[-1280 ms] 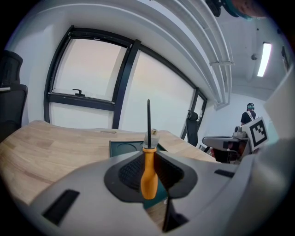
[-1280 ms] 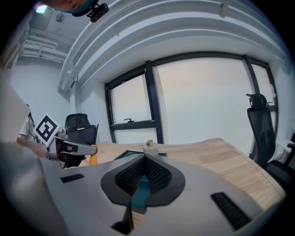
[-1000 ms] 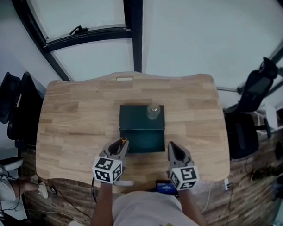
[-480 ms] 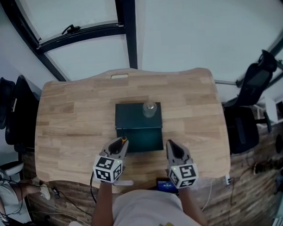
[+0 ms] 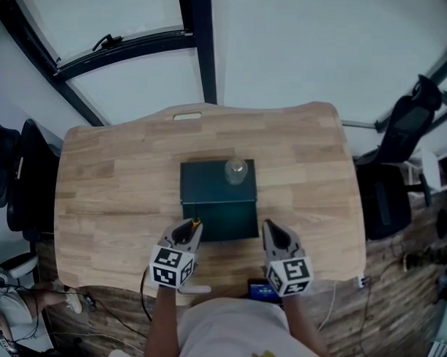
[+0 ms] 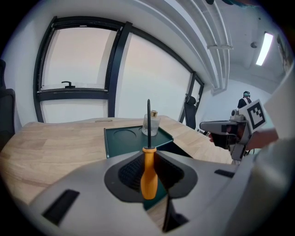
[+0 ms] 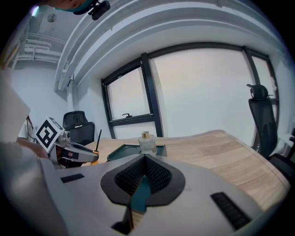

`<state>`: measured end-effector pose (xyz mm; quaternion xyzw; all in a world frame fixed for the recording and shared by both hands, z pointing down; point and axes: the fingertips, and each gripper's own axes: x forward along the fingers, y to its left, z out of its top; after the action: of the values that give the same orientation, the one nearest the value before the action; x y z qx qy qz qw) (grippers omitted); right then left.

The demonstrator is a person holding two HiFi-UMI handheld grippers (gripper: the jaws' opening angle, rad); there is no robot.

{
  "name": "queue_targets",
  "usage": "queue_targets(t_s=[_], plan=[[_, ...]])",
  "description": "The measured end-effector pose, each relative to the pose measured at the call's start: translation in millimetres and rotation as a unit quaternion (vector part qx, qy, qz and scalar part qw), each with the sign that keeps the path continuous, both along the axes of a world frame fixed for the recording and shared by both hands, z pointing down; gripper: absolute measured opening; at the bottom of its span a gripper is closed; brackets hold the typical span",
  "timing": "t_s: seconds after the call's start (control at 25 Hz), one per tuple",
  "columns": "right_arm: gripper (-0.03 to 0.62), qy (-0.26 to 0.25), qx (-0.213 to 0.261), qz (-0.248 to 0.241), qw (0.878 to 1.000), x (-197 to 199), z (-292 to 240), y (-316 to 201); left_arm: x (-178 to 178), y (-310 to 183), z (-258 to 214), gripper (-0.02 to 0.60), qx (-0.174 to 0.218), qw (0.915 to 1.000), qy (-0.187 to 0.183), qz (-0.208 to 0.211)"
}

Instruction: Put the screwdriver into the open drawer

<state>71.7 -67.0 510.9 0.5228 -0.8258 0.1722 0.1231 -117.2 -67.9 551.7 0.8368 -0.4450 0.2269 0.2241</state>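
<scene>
A dark green box (image 5: 216,182) stands mid-table with its drawer (image 5: 229,221) pulled open toward me. My left gripper (image 5: 190,228) sits at the drawer's front left corner, shut on a screwdriver (image 6: 148,177). Its orange handle is clamped between the jaws and the black shaft points straight up. The right gripper (image 5: 272,234) hovers at the drawer's front right corner, shut with nothing in it. The right gripper view shows the left gripper (image 7: 73,152) holding the screwdriver (image 7: 97,144) beside the box (image 7: 131,151).
A small glass bottle (image 5: 236,170) with a gold cap stands on the box top, also visible as the bottle (image 6: 151,123) in the left gripper view. The wooden table (image 5: 107,193) has black office chairs (image 5: 22,177) at both sides. Windows lie beyond the far edge.
The head view has drifted slightly, so the box and table sit a little further left. Both grippers stay at the drawer's front and the left still holds the screwdriver.
</scene>
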Motion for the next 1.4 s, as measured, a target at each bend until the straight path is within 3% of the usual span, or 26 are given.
queue_targets(t_s=[0.56, 0.88, 1.4], plan=[[-0.005, 0.007, -0.022, -0.008, 1.0, -6.9, 14.0, -14.7, 4.0, 0.6, 27.9, 0.069, -0.024, 0.9976, -0.047, 0.045], [-0.005, 0.008, -0.028, -0.014, 0.999, -12.4, 19.8, -16.8, 0.3, 0.4, 37.8, 0.069, -0.032, 0.9965, -0.055, 0.054], [-0.005, 0.009, -0.035, -0.015, 0.999, -15.1, 24.6, -20.6, -1.0, 6.9, 55.9, 0.069, -0.059, 0.9898, -0.097, 0.086]])
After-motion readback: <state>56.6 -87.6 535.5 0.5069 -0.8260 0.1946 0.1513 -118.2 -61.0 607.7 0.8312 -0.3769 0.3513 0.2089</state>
